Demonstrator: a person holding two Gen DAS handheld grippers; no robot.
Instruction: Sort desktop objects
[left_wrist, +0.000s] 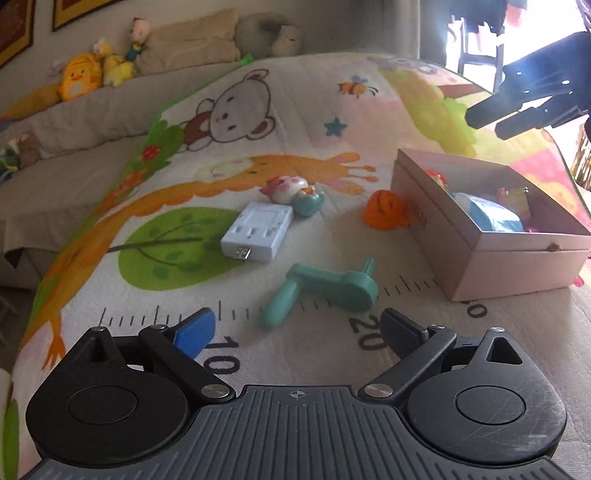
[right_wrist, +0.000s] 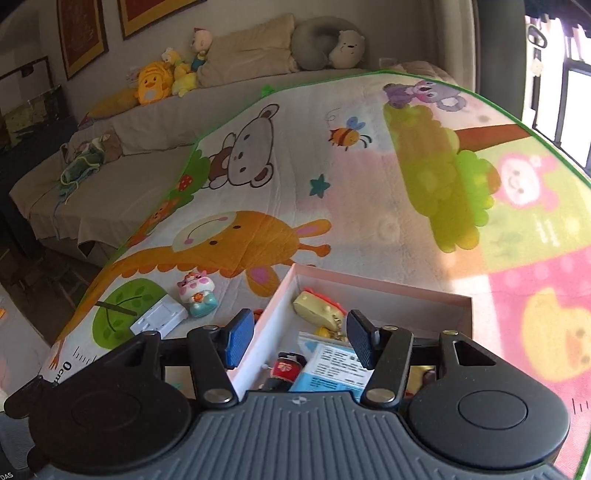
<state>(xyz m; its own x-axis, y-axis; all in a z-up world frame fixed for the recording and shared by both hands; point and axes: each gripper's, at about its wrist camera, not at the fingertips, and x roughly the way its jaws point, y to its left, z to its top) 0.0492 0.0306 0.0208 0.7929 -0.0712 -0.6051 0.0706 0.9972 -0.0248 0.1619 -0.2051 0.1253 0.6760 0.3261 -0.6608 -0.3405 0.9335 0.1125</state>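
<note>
A pink open box (left_wrist: 524, 262) stands on the cartoon mat at the right, holding a blue-white packet (left_wrist: 487, 218) and small toys. On the mat lie a teal crank handle (left_wrist: 325, 291), a white charger block (left_wrist: 258, 232), a pink-and-teal cat figurine (left_wrist: 295, 194) and an orange toy (left_wrist: 386, 210) beside the box. My left gripper (left_wrist: 295, 332) is open and empty, just short of the teal handle. My right gripper (right_wrist: 297, 341) is open and empty, above the box (right_wrist: 406, 295), over the packet (right_wrist: 332, 363), a yellow toy (right_wrist: 314, 306) and a red-black figure (right_wrist: 286, 371).
The mat (left_wrist: 295, 122) covers a table; its green edge runs along the left. A sofa with plush toys (left_wrist: 79, 75) and cushions stands behind. The right gripper's body (left_wrist: 532, 99) hangs above the box in the left wrist view. A bright window is at far right.
</note>
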